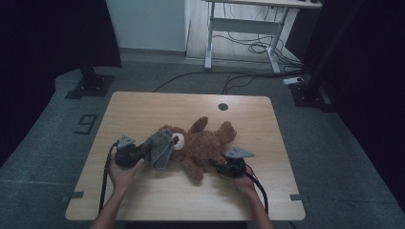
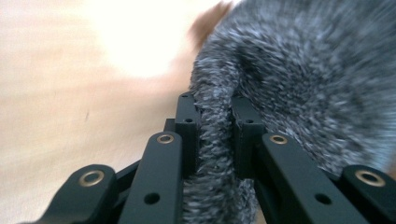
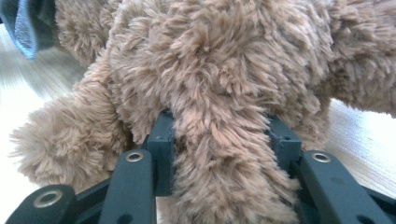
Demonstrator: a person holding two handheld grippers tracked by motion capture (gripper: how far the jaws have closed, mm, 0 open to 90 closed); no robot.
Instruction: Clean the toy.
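A brown teddy bear (image 1: 205,143) lies on its back in the middle of the wooden table (image 1: 143,107). A grey fuzzy cloth (image 1: 161,149) hangs over its head end, at the left. My left gripper (image 1: 145,151) is shut on a fold of that grey cloth (image 2: 299,70), which fills the gap between its jaws. My right gripper (image 1: 215,164) is shut on a brown furry limb of the bear (image 3: 224,154), low on its near side. A white patch (image 1: 177,141) on the bear peeks out beside the cloth.
A round cable hole (image 1: 223,106) sits near the table's far edge. Beyond the table stand a white desk frame (image 1: 248,28) with loose cables on the floor and two black stand bases (image 1: 90,86). Bare wood lies to the left and in front.
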